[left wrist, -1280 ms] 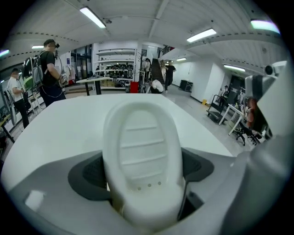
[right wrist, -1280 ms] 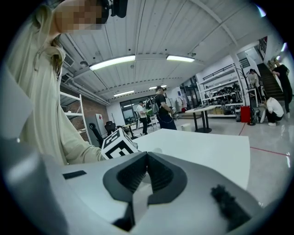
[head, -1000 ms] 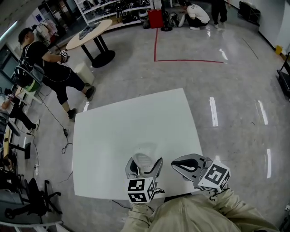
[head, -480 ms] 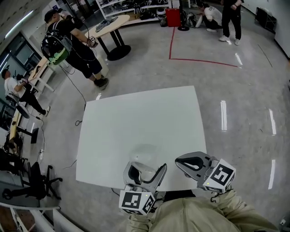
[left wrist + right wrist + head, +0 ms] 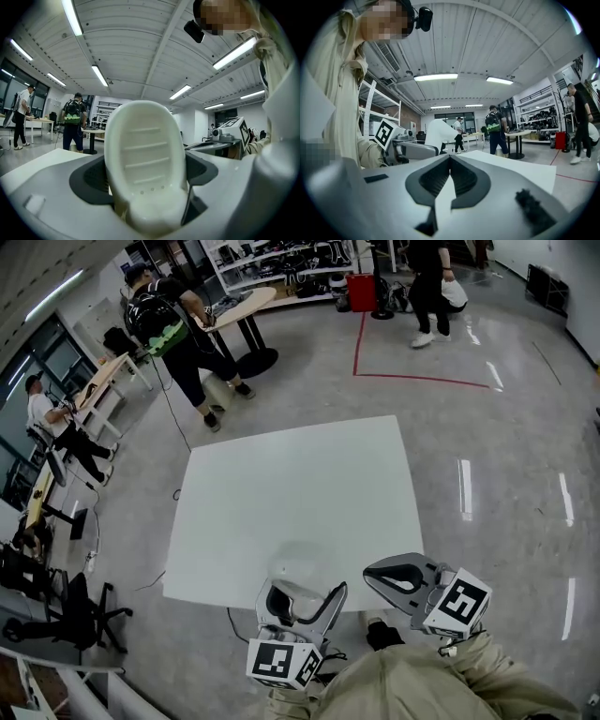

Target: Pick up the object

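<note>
Object [image 5: 145,154], white and ridged, pinched upright in left gripper [image 5: 307,591], seemingly lifted off tabletop [image 5: 300,484]; right gripper [image 5: 450,164] pressed together, empty, kept aside.

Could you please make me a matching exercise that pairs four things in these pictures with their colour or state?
Things:
1. left gripper
2. right gripper
3. table
4. floor line

Colour or state:
A. red
B. white
C. jaws together, nothing between them
D. shut on the object

Pairs: 1-D, 2-C, 3-B, 4-A
</note>
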A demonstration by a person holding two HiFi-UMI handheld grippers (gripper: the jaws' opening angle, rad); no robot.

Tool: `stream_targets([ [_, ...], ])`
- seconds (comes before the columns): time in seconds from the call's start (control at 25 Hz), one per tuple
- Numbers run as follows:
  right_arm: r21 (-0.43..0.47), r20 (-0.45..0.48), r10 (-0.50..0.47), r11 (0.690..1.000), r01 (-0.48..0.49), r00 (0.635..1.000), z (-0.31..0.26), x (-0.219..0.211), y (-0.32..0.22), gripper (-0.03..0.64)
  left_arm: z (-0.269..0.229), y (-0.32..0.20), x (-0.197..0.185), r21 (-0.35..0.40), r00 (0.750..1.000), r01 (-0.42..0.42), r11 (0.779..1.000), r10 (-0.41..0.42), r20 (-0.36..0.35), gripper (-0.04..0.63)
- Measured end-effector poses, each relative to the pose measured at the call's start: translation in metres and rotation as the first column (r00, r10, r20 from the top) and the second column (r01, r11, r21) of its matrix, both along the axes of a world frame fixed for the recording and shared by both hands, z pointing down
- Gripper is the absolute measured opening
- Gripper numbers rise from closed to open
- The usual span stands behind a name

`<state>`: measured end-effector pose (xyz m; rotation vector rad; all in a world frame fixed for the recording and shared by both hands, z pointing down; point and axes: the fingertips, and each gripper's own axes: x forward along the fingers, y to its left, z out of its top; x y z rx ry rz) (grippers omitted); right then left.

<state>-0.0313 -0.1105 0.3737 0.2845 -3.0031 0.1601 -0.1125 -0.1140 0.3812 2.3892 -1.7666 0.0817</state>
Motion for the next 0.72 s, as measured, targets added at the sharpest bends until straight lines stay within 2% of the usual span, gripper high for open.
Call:
stream_targets([
  [0.2, 0.037, 0.019, -0.018, 0.999, 0.018, 1.0, -0.009, 0.004, 0.058, 0.003, -0.004, 0.055, 0.007, 0.024, 1.0, 0.013, 1.0, -0.013, -0.014, 0.466],
  [0.4, 0.048, 0.028, 0.015, 0.999, -0.016, 1.0, -0.011, 0.023, 0.11, 0.003, -0.006, 0.112, 0.024, 0.053, 1.0, 0.013, 0.998, -0.013, -0.009, 0.466],
  [0.72, 0.095, 0.042, 0.006, 0.995, -0.01, 0.999, -0.025, 0.042, 0.198, 0.003, -0.011, 0.202, 0.044, 0.065, 0.999, 0.029, 0.997, -0.027, -0.022, 0.466],
])
